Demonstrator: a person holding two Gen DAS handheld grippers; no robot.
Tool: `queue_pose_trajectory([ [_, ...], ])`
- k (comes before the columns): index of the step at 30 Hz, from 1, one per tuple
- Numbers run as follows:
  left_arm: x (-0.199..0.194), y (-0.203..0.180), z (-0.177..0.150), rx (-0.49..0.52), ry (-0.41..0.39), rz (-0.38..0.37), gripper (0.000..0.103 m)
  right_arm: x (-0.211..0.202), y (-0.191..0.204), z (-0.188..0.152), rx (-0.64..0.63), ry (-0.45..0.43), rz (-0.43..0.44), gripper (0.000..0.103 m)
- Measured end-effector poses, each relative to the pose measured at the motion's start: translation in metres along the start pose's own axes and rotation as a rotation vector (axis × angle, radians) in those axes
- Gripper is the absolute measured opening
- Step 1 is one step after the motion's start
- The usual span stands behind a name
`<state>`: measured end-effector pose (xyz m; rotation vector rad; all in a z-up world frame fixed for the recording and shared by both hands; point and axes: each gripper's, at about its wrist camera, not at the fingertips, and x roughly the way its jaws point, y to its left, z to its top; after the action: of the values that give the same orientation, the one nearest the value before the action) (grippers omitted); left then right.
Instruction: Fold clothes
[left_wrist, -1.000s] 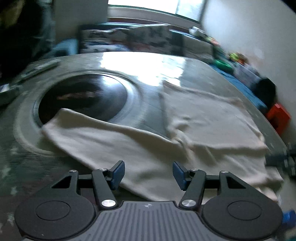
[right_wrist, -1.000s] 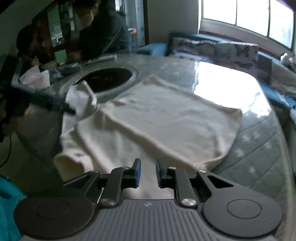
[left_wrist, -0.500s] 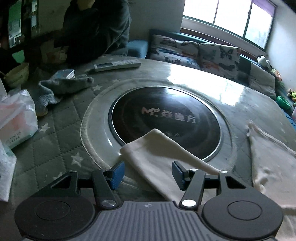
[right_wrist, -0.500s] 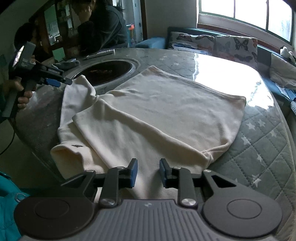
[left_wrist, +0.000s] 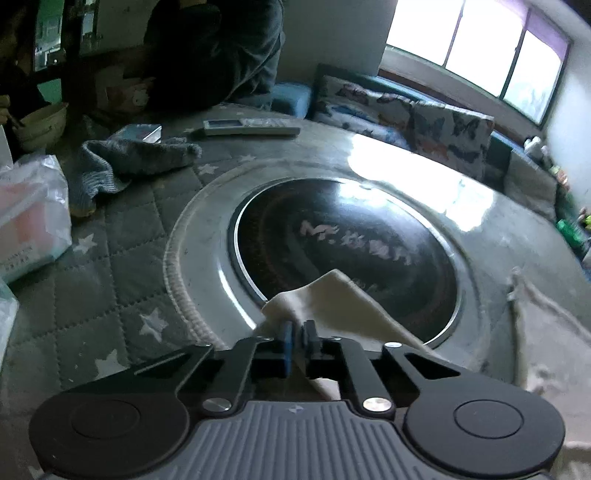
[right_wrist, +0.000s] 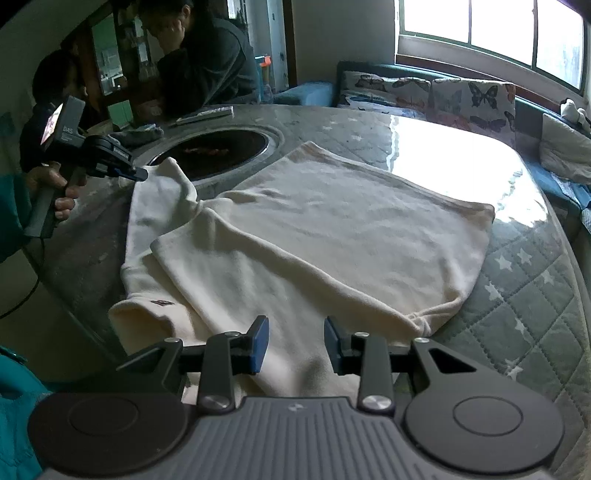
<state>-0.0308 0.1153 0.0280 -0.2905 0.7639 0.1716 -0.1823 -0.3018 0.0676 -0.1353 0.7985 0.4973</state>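
Note:
A cream long-sleeved top (right_wrist: 332, 229) lies flat on the quilted round table (right_wrist: 524, 295). Its sleeve (left_wrist: 332, 306) reaches onto the rim of the black hob. My left gripper (left_wrist: 298, 328) is shut on the cuff end of that sleeve. In the right wrist view the left gripper (right_wrist: 142, 174), held in a hand, pinches the sleeve (right_wrist: 159, 199) at the far left. My right gripper (right_wrist: 295, 345) hovers over the top's near edge. Its jaws are opening, and cloth lies under the gap without either pad pressing on it.
A round black hob (left_wrist: 347, 251) is set into the table. Beyond it lie a remote (left_wrist: 251, 127), a grey knitted cloth (left_wrist: 129, 158) and a plastic-wrapped pack (left_wrist: 29, 221). A person (right_wrist: 207, 62) leans at the far side. Butterfly cushions (right_wrist: 424, 92) line the window bench.
My left gripper swung left from the top's body to the sleeve end and closed on it. The right gripper's jaws have spread wider while that hand stayed put.

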Motion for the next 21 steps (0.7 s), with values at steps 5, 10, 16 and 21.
queue_pose_trajectory([
  [5,-0.037,-0.025,0.008,0.033,-0.071,-0.137,0.003,-0.007,-0.003,0.002,0.014,-0.027,-0.009,0.033],
  [10,-0.086,-0.07,0.013,0.116,-0.129,-0.357,0.003,-0.014,-0.006,0.001,0.032,-0.057,-0.02,0.033],
  [16,-0.127,-0.124,0.007,0.242,-0.178,-0.56,0.003,-0.024,-0.011,-0.004,0.057,-0.089,-0.033,0.033],
  [21,-0.109,-0.115,0.009,0.215,-0.15,-0.436,0.005,-0.028,-0.013,-0.007,0.065,-0.103,-0.033,0.038],
])
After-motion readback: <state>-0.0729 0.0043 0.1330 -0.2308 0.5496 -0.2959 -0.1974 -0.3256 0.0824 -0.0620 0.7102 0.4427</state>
